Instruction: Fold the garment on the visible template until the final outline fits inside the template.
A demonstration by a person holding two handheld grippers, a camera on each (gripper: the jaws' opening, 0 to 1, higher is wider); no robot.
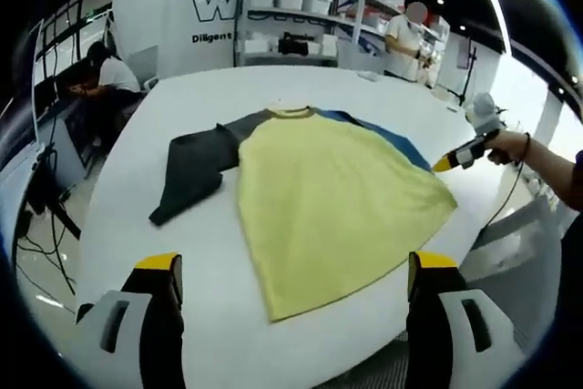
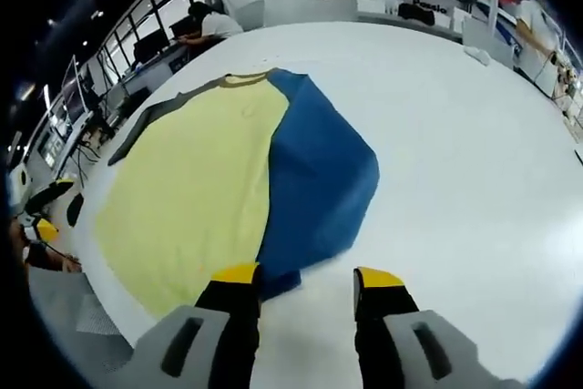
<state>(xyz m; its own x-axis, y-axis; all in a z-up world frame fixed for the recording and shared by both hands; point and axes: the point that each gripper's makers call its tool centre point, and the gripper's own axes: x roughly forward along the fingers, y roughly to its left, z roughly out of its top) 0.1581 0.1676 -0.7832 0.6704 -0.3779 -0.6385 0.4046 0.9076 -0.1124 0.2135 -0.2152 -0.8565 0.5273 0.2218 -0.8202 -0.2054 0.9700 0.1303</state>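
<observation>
As we list it, the garment [image 1: 337, 198] lies flat mid-bench [image 2: 474, 134], yellow body, dark sleeve [image 1: 196, 175] out, blue template [image 2: 319, 179] beneath one side. Its long axis runs collar at the far edge to hem at the near edge. Left gripper [image 1: 296, 293] and right gripper [image 2: 299, 291] both hold jaws apart, empty; we judge right nearer the blue corner.

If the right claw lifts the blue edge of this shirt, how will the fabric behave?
Probably floppy: the shirt lies flat, and its blue part is already folded over in a soft curve. It likely sags from the pinch point rather than holding shape. On the smooth white table it may slide when pushed. The right claw is open at the blue edge.
</observation>
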